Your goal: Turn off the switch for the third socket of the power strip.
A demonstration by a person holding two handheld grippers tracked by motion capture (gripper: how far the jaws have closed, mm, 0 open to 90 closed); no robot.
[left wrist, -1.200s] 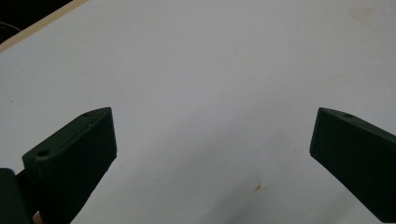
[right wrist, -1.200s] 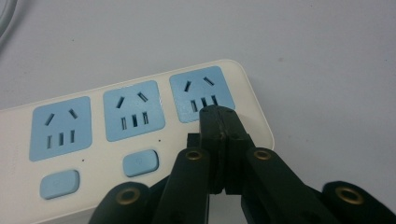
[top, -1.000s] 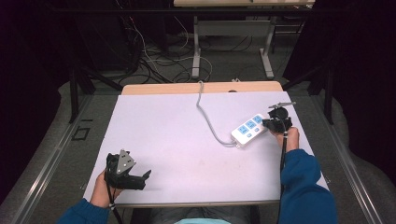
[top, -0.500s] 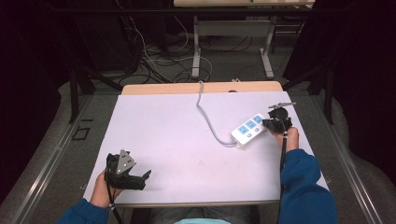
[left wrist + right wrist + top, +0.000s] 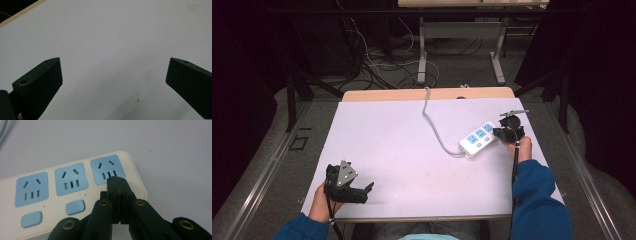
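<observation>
Your right tongs (image 5: pixel 119 185) (jaws pressed together, gripping nothing) hover over the power strip (image 5: pixel 477 139) near the worktop's (image 5: pixel 402 145) right edge; your left tongs (image 5: pixel 354 192) gape empty near its front-left corner.

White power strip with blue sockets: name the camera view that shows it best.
The right gripper view: the white power strip with blue sockets appears close up, sockets and buttons distinct, under the shut right gripper. The high view shows it small, with its cable. The left gripper view faces bare table.
</observation>
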